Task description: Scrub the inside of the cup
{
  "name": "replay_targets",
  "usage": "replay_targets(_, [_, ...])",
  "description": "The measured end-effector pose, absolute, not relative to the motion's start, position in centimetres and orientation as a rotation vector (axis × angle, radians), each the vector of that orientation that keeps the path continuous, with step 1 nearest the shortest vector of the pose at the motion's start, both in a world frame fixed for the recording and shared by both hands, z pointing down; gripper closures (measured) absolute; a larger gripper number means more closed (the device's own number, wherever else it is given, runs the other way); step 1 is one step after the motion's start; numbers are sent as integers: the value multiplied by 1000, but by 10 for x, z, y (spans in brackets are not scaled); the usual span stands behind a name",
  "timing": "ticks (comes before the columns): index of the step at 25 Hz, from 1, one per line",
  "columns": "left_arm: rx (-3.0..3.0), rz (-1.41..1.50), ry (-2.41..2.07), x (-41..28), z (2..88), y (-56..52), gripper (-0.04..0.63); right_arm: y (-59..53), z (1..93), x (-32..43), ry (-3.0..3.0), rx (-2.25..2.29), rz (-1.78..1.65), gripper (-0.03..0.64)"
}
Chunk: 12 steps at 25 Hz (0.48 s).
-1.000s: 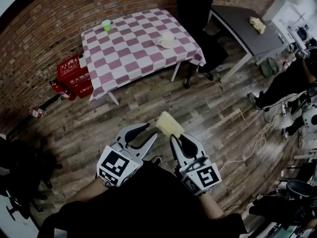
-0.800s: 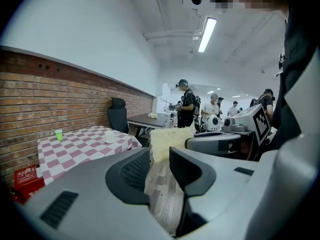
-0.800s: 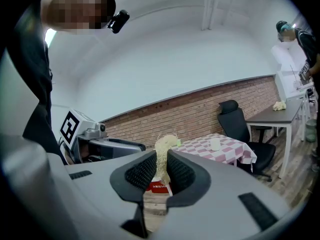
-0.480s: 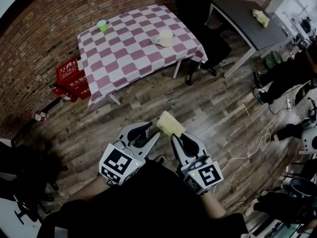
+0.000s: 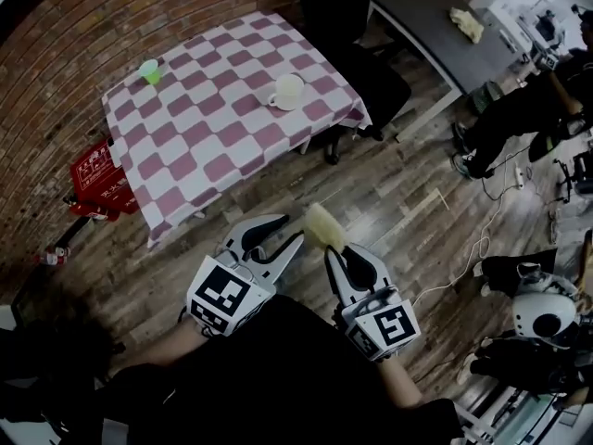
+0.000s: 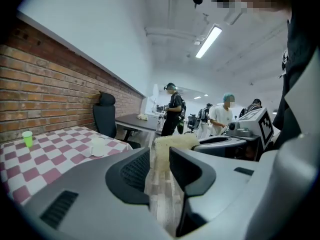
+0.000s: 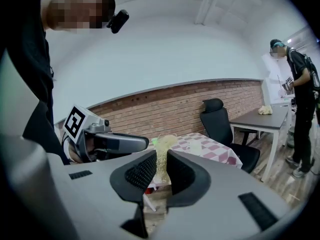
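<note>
- Tongs in the head view: the left tongs (image 5: 283,235) stood open with nothing between them, and the right tongs (image 5: 339,251) were clamped on a yellow sponge (image 5: 321,224). Both hung over wood floor, well short of the checkered table (image 5: 213,146). The white cup (image 5: 287,91) stood on that table near its right edge, with a small green cup (image 5: 148,70) at the table's far left corner.
- Left gripper view: the left tongs (image 6: 160,164) showed a gap with only floor behind it. The cup (image 6: 97,146) sat on the table, off to the left of the jaws, so nothing was lined up with it.
- Right gripper view: the right tongs (image 7: 161,171) pinched the sponge (image 7: 162,154) by its lower part, leaving the top free.
- Judgement: scrubbing had not begun. Closing on the table came first. The open left tongs would best steady the cup by its wall or handle, so the sponge's free end could be pushed inside and turned without tipping the cup.
</note>
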<state>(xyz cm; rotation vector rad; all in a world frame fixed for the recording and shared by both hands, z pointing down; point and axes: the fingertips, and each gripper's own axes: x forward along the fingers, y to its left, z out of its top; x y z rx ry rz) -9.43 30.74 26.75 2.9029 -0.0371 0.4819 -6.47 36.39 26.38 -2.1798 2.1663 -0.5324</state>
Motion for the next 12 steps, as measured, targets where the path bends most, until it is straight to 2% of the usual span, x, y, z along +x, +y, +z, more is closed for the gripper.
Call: replay_targets(12, [2801,441,-96,-81,293,173,463,254,278,-37,2128,-2235,-652,546])
